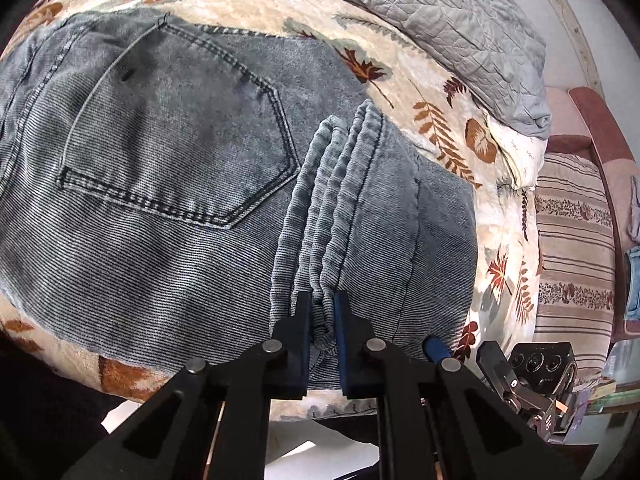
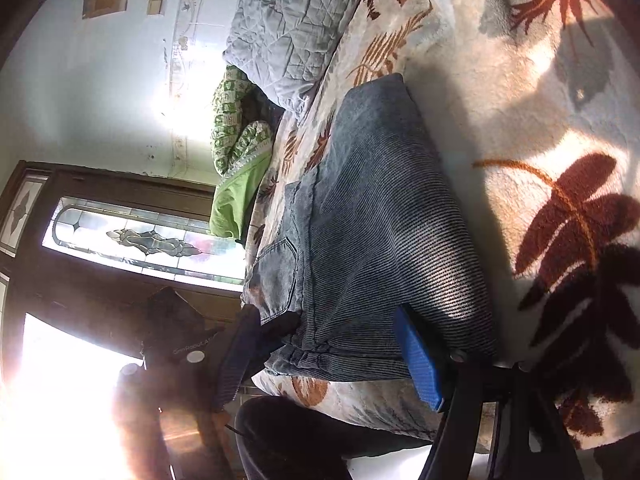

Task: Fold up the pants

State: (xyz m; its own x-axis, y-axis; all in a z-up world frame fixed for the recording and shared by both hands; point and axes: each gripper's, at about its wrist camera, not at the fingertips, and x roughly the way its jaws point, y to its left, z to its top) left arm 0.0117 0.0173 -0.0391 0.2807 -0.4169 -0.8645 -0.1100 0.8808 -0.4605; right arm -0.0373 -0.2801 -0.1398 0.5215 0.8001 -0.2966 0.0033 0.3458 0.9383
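Grey-blue denim pants (image 1: 180, 168) lie folded on a cream blanket with a leaf print (image 1: 440, 92), back pocket facing up. My left gripper (image 1: 323, 320) is shut on a bunched stack of the pants' edges at their near side. In the right wrist view the pants (image 2: 380, 216) stretch away from me. My right gripper (image 2: 324, 356) stands wide open around their near edge, with one blue pad (image 2: 418, 364) at the right and the other finger (image 2: 236, 352) at the left. The right gripper also shows in the left wrist view (image 1: 520, 372), low at the right.
A grey quilted blanket (image 1: 440, 20) lies at the far side of the bed. A green patterned pillow (image 2: 236, 160) sits beyond the pants. A striped cushion (image 1: 572, 240) is at the right. A door with a glass panel (image 2: 128, 236) is at the left.
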